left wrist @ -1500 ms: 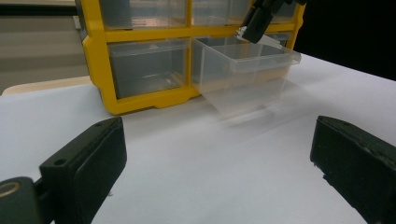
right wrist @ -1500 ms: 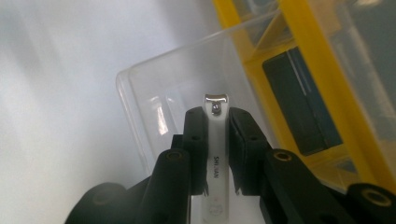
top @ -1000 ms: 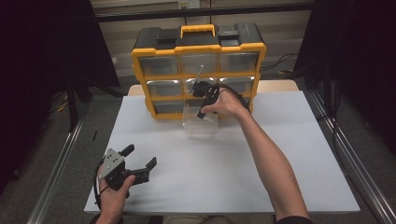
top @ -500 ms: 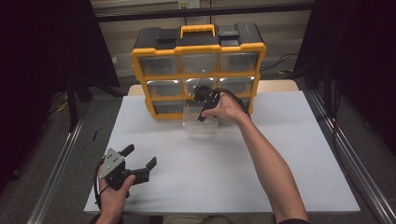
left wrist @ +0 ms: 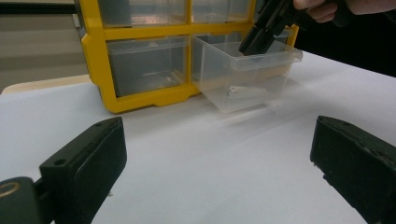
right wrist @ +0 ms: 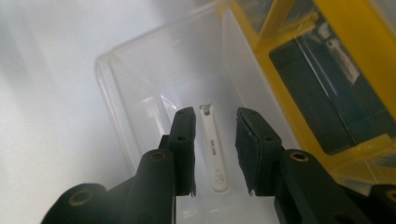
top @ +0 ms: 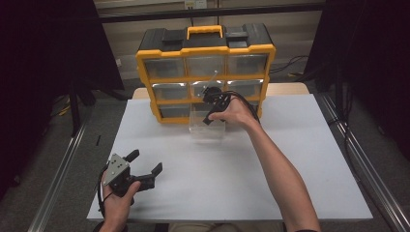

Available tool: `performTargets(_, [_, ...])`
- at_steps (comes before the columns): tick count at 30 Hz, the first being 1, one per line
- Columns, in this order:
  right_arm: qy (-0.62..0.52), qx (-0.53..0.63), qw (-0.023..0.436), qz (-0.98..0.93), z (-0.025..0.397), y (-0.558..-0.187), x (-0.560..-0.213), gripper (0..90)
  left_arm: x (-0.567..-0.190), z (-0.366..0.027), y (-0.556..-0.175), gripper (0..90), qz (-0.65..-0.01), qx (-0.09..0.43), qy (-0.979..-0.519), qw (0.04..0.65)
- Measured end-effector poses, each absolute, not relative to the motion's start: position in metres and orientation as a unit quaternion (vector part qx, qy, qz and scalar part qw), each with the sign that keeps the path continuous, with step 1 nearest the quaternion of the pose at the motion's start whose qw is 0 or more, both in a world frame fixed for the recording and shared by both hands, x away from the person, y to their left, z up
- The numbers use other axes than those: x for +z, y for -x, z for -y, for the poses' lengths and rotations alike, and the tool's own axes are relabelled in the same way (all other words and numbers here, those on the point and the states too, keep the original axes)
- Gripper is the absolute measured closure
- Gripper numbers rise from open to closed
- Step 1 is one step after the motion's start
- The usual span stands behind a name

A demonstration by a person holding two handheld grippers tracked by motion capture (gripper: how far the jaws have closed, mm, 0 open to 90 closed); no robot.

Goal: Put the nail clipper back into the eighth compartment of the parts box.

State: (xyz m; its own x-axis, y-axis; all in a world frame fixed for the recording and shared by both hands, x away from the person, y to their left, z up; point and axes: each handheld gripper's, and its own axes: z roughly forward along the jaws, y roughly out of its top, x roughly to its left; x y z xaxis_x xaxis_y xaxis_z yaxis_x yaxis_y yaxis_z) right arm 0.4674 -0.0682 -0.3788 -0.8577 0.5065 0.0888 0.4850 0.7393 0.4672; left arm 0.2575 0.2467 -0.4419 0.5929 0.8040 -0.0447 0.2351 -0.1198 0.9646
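A yellow organizer case (top: 205,53) with clear drawers stands at the back of the white table. One clear drawer (top: 208,126) is pulled out of the bottom row and rests on the table. A white and silver nail clipper (right wrist: 214,154) lies flat on the drawer's floor. My right gripper (top: 210,104) hangs over the drawer, pointing down into it. In the right gripper view its jaws (right wrist: 215,126) are open, one on each side of the clipper and above it. My left gripper (top: 144,162) rests open at the table's front left, holding nothing.
In the left gripper view the drawer (left wrist: 252,74) sits against the case's yellow frame (left wrist: 140,100), with the right gripper (left wrist: 261,32) dipping over its rim. White table surface (top: 270,193) spreads between the two hands. Dark floor and metal rails flank the table.
The right hand has shifted very slightly over the drawer. The left gripper has stayed where it was.
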Motion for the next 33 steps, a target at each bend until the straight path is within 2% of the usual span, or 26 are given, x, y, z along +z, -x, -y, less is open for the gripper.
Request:
performTargets(8, [-0.284, 0.299, 0.047, -0.910, 0.077, -0.464, -0.369, 51.0, -0.442, -0.247, -0.257, 3.8, -0.370, 0.258, -0.702, 0.551])
performTargets(11, [-0.292, 0.319, 0.045, -0.901, 0.080, -0.463, -0.369, 33.6, -0.442, -0.247, -0.257, 3.8, -0.371, 0.258, -0.702, 0.551])
performTargets(12, [-0.297, 0.323, 0.043, -0.897, 0.080, -0.462, -0.369, 33.0, -0.442, -0.247, -0.257, 3.8, -0.371, 0.258, -0.702, 0.551])
performTargets(14, [-0.303, 0.334, 0.052, -0.891, 0.082, -0.461, -0.370, 21.8, -0.442, -0.247, -0.257, 3.8, -0.371, 0.257, -0.701, 0.553])
performTargets(19, [-0.312, 0.369, 0.071, -0.873, 0.084, -0.455, -0.371, 7.7, -0.442, -0.247, -0.257, 3.8, -0.371, 0.257, -0.701, 0.552])
performTargets(24, [-0.317, 0.412, 0.084, -0.850, 0.090, -0.442, -0.374, 5.6, -0.442, -0.247, -0.258, 3.8, -0.372, 0.258, -0.698, 0.555])
performTargets(29, [-0.334, 0.454, 0.134, -0.815, 0.099, -0.431, -0.377, 7.0, -0.442, -0.247, -0.258, 3.8, -0.373, 0.258, -0.700, 0.551])
performTargets(33, [-0.345, 0.462, 0.156, -0.802, 0.105, -0.422, -0.382, 6.9, -0.443, -0.247, -0.259, 3.8, -0.375, 0.258, -0.701, 0.550])
